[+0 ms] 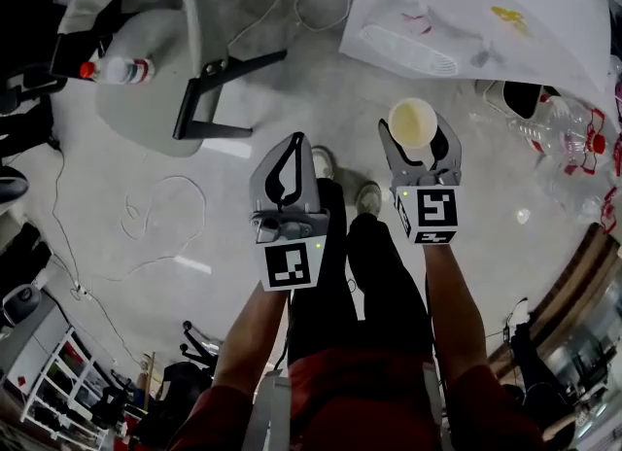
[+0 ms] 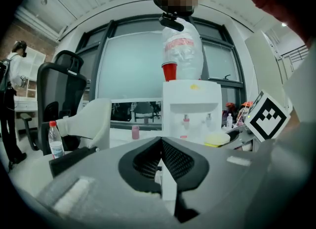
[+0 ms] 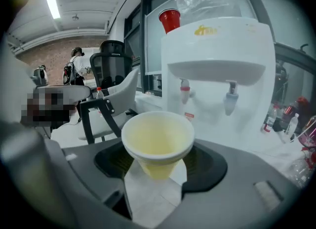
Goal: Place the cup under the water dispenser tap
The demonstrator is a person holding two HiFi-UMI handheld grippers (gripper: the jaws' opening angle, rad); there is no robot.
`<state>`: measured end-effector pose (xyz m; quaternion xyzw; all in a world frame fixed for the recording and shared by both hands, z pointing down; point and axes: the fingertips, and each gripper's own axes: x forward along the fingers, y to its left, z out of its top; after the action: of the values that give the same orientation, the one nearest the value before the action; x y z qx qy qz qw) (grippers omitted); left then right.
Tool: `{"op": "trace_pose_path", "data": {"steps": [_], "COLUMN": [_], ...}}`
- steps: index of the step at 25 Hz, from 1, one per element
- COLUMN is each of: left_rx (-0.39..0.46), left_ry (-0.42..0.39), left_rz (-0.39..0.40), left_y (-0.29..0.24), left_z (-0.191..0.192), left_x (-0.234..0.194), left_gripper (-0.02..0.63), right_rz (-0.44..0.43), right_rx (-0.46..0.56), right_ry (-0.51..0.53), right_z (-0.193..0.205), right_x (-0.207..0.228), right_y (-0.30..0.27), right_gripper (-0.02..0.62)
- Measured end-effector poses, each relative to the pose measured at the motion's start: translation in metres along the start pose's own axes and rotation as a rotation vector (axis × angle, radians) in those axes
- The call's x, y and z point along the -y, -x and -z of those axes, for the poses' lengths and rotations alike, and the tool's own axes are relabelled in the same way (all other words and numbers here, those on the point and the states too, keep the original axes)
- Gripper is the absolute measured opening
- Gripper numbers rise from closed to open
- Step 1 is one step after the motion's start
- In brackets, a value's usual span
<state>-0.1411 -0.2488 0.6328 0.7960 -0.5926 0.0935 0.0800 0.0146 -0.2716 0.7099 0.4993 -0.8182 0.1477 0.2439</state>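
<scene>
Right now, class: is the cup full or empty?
Empty: the cup held in the right gripper shows its bare yellow bottom, no liquid.

floor [image 1: 117, 177]: grey concrete, scuffed
on floor, left: thin white cable [image 1: 160, 221] in loose loops
on floor, top: black chair legs [image 1: 219, 89]
on floor, middle: two shoes [image 1: 367, 196], soles down
table [image 3: 269, 146]: white top
on table: white water dispenser [image 3: 217, 65], upright; plastic bottles [image 3: 294, 119] just beside it, on its right

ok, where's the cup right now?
The cup is clamped upright in the right gripper, right of centre in the head view, in front of the white water dispenser and not yet under its taps.
</scene>
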Motion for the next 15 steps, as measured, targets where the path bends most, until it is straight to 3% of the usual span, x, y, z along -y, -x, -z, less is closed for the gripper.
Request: {"op": "trace_pose_path", "data": {"steps": [7, 15], "left_rx": [-0.059, -0.082], "left_ry": [0.03, 0.072], "left_rz": [0.034, 0.053], "left_y": [-0.02, -0.03], "left_z": [0.055, 0.087], "left_x": [-0.004, -0.001], "left_gripper": [0.006, 0.006], "right_rz": [0.05, 0.117], "right_rx": [0.003, 0.022], "right_ry": [-0.013, -0.023], "right_z": [0.023, 0.025], "right_x": [0.02, 0.052], "right_y": [-0.064, -0.119], "right_gripper": [0.29, 0.29]}}
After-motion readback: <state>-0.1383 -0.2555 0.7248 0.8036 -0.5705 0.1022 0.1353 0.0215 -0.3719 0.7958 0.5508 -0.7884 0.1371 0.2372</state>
